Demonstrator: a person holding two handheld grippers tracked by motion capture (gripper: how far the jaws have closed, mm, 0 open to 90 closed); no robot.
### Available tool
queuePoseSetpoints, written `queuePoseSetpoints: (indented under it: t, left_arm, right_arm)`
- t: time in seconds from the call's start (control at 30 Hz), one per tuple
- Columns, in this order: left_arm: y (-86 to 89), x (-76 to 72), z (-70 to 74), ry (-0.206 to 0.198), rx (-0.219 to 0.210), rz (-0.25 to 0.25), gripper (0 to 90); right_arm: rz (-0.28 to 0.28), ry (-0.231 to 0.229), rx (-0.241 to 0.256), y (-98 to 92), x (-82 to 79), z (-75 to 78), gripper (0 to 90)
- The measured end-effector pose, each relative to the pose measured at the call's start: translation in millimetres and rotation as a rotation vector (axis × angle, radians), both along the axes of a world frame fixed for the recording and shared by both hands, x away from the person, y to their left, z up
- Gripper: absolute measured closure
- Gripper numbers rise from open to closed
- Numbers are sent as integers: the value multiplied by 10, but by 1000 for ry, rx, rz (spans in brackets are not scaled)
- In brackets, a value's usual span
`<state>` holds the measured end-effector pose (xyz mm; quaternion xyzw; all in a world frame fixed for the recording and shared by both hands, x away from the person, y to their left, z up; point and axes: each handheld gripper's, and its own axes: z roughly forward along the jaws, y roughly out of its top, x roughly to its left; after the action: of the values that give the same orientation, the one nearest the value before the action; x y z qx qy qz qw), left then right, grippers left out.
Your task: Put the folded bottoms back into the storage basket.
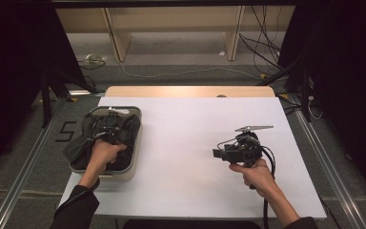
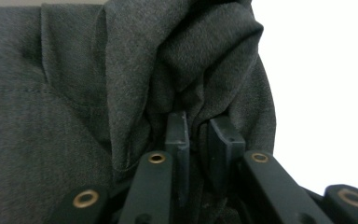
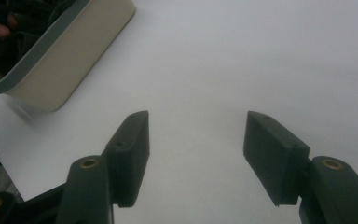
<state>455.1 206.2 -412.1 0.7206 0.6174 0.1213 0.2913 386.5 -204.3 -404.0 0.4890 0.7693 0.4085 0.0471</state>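
At the desk's left edge, the left gripper (image 2: 196, 140) is nearly closed on a fold of the dark grey garment (image 1: 83, 138) heaped in the beige bin (image 1: 128, 164), apparently pinching it. The right gripper (image 3: 193, 156) hangs wide open and empty above the white desk (image 1: 181, 143), toward its right edge.

1. Tools: 2, left tool (image 1: 110, 128) w/ jaws pinched on cloth, right tool (image 3: 196, 156) w/ jaws apart.
2. Dark grey garment (image 2: 65, 121): 1.
3. Beige bin (image 1: 133, 160): 1, on bench.
4. Bench (image 1: 195, 143): 1, white-topped.
5. Hands: 2.
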Motion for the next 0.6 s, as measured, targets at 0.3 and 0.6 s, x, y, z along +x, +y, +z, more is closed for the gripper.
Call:
queuePoseSetpoints:
  t: [0.3, 0.6]
  left_arm:
    - [116, -119, 174, -41, -60, 1, 565]
    - [128, -266, 378, -100, -95, -12, 359]
  right_arm:
    - [-4, -33, 26, -30, 0, 17, 403]
    - [11, -110, 73, 12, -67, 108, 366]
